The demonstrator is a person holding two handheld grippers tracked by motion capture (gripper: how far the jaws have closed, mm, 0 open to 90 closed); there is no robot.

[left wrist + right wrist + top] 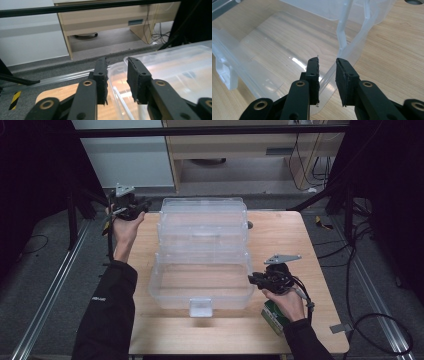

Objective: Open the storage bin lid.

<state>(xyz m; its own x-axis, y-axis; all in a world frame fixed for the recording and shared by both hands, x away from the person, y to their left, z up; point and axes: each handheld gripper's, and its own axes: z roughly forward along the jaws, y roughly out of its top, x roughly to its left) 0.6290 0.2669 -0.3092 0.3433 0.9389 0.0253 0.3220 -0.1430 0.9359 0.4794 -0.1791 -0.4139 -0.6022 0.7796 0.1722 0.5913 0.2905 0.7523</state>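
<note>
A clear plastic tiered storage box (202, 245) stands opened out on the wooden table (280, 235), with its trays stepped back from the front tray. My left gripper (142, 207) is lifted at the box's far left corner. In the left gripper view its jaws (117, 67) stand apart, and the box's rounded clear edge (175, 70) lies just beyond them, untouched. My right gripper (254, 279) is at the front tray's right wall. In the right gripper view its jaws (327, 67) straddle the thin clear rim (344, 42) with a gap at the pads.
A green packet (272, 316) lies on the table under my right hand. The box's front latch (201, 306) juts toward the table's near edge. A wooden cabinet (250, 145) and cables (310, 165) sit on the floor beyond the table.
</note>
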